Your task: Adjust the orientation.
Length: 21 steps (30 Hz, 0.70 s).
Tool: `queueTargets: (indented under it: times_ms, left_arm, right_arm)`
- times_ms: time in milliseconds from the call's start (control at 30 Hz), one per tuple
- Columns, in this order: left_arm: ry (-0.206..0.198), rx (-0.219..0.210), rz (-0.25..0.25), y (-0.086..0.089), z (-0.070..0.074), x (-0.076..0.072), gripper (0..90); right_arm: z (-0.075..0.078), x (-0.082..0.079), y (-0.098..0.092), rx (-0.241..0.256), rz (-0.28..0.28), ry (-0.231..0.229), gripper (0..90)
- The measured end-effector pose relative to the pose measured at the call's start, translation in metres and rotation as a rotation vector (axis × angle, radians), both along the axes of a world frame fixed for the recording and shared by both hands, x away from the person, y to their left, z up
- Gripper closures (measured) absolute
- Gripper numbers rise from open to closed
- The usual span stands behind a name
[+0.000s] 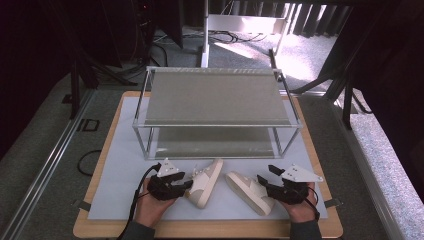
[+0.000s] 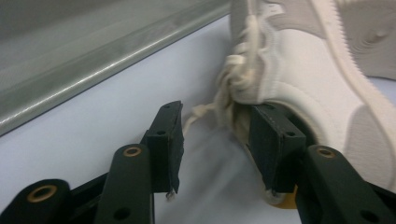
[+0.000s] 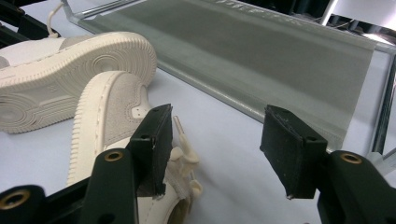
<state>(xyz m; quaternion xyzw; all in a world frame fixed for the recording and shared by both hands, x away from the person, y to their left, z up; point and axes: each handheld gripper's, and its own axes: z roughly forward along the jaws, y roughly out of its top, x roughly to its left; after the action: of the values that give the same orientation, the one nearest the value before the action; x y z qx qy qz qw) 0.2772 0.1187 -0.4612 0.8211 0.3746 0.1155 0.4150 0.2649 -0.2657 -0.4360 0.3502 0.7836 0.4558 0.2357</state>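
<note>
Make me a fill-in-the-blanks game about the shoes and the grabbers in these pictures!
1. The two cream sneakers, the left sneaker and the right sneaker, lie on their ____.
2. Behind them stands a metal rack with ____ shelves.
3. The left gripper and the right gripper both have their jaws ____.
4. Both shelves of the rack are ____.

Missing words: sides; two; open; empty

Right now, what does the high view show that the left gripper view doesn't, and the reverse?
High view: the whole two-shelf rack, both cream shoes lying on their sides, the right shoe, and the right tool. Left gripper view: the left tool open, its jaws astride the laces. Both: the left shoe and the white mat.
</note>
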Motion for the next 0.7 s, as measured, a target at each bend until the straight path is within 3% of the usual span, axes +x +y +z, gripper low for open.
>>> queueTargets:
  times_ms: [233, 400, 567, 633, 700]
  left_arm:
    - [-0.039, 0.004, -0.055, -0.013, 0.001, 0.003, 51.9]
    - [-0.072, -0.034, -0.077, -0.021, -0.003, 0.01, 52.2]
    - [-0.072, -0.052, -0.021, -0.018, -0.002, 0.011, 82.1]
    - [-0.055, -0.108, -0.023, -0.013, 0.0, 0.011, 84.0]
    - [-0.057, -0.116, -0.026, -0.01, 0.004, 0.01, 84.5]
  right_arm:
    - [0.0, 0.0, 0.0, 0.0, -0.003, -0.002, 42.9]
    - [-0.001, 0.001, -0.001, 0.005, -0.012, 0.0, 42.9]
    - [-0.001, 0.001, -0.003, 0.009, -0.014, -0.003, 43.0]
    - [-0.001, 0.001, -0.003, 0.009, -0.015, -0.003, 42.9]
    - [-0.001, 0.001, -0.003, 0.009, -0.015, -0.002, 43.0]
